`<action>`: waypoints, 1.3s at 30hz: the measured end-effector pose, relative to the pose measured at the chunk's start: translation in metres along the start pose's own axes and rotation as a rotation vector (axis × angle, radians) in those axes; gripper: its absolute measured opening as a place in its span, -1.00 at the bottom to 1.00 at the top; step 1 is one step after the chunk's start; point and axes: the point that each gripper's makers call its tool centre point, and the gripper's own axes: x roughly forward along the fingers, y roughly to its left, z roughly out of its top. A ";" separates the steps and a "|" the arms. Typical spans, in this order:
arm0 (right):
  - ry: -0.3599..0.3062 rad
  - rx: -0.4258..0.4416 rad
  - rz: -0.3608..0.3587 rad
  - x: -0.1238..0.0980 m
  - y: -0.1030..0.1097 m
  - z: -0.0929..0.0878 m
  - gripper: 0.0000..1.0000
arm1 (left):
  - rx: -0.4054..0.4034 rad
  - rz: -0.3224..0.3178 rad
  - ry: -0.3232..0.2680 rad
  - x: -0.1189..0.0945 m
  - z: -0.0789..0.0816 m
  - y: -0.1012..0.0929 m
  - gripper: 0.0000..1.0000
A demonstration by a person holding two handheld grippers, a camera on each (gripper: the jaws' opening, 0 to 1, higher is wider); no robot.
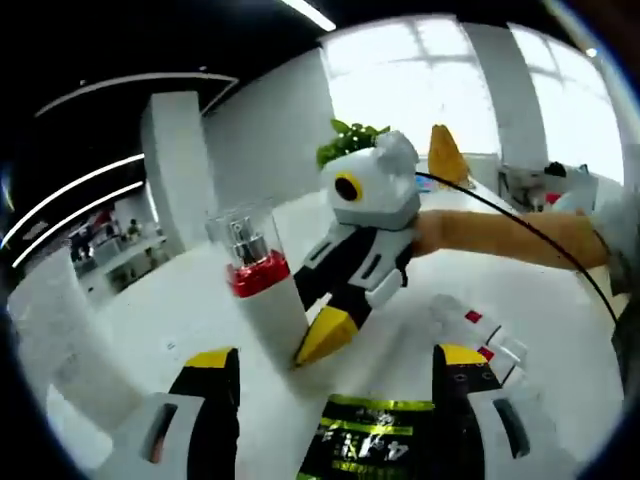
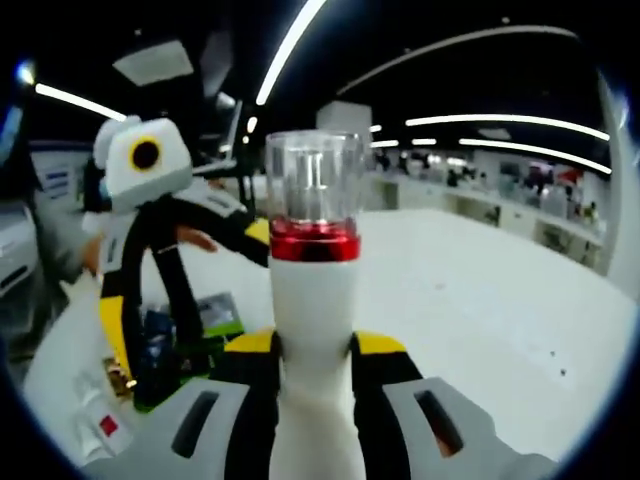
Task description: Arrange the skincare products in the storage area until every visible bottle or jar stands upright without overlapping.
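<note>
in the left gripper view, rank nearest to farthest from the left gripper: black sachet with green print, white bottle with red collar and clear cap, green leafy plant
1. Black sachet with green print: lies between the left gripper's jaws, at the bottom.
2. White bottle with red collar and clear cap: just ahead, left of centre, gripped low on its body by the right gripper.
3. Green leafy plant: far back on the white table, behind the right gripper.
</note>
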 end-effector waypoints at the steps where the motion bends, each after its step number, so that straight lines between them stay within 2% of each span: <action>1: 0.003 -0.007 0.000 0.000 0.000 0.000 -0.48 | -0.033 0.004 -0.016 0.000 0.000 0.002 0.48; 3: 0.014 0.000 -0.007 0.000 -0.001 0.000 -0.48 | -0.039 -0.003 -0.029 0.000 -0.001 0.005 0.33; 5: 0.030 0.063 -0.046 -0.003 -0.003 -0.003 -0.43 | 0.010 -0.039 -0.050 0.001 -0.001 0.004 0.23; 6: 0.018 0.058 -0.048 -0.004 -0.003 -0.001 -0.41 | 0.027 -0.043 -0.057 0.002 -0.002 0.004 0.21; 11: 0.013 0.067 -0.071 -0.013 -0.004 -0.003 -0.41 | 0.015 -0.038 -0.030 0.008 -0.014 0.003 0.23; 15: 0.029 0.085 -0.084 -0.016 -0.003 -0.005 -0.52 | -0.013 -0.058 -0.033 0.010 -0.019 0.000 0.20; 20: 0.049 0.126 -0.099 -0.017 -0.004 -0.006 -0.53 | -0.045 -0.053 -0.036 0.010 -0.019 0.006 0.02; 28: 0.039 0.089 -0.077 -0.011 -0.007 -0.004 -0.53 | -0.058 -0.044 -0.029 0.009 -0.020 0.010 -0.02; 35: 0.020 0.011 -0.029 0.009 -0.005 0.001 -0.53 | -0.047 -0.025 -0.004 0.003 -0.033 0.012 -0.10; 39: 0.038 -0.006 -0.028 0.014 -0.006 0.003 -0.53 | -0.080 0.038 0.006 -0.004 -0.040 0.028 -0.09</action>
